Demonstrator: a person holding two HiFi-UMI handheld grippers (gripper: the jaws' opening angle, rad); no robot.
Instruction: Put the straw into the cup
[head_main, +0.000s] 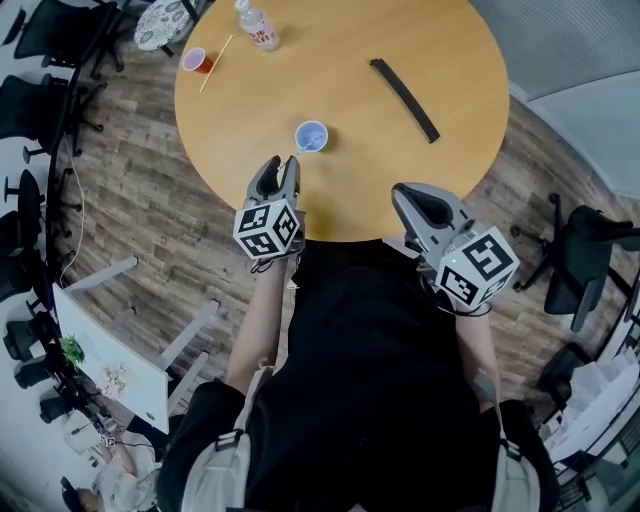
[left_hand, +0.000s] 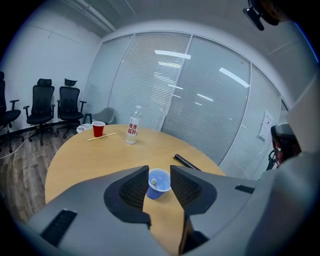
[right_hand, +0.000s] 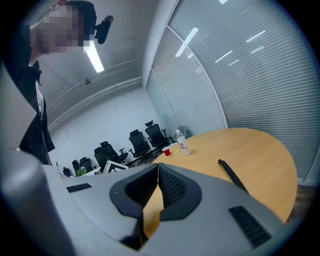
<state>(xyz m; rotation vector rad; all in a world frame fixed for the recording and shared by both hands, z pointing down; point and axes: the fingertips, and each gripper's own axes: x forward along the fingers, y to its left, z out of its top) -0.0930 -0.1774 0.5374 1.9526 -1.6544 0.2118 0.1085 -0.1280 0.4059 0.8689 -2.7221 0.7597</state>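
A small blue cup (head_main: 311, 135) stands on the round wooden table (head_main: 440, 190), near its front edge. Something short and white leans inside the blue cup (left_hand: 159, 183); I cannot tell whether it is a straw. A long pale straw (head_main: 216, 62) lies at the far left beside a red cup (head_main: 197, 61). My left gripper (head_main: 283, 165) is open and empty, just short of the blue cup, which shows through its gap (left_hand: 159, 168). My right gripper (head_main: 402, 192) hovers at the table's front edge, shut with nothing in it (right_hand: 158, 165).
A clear water bottle (head_main: 258, 25) stands at the back, right of the red cup. A long black strip (head_main: 404, 98) lies on the table's right half. Office chairs (head_main: 585, 255) stand round the table on the wood floor.
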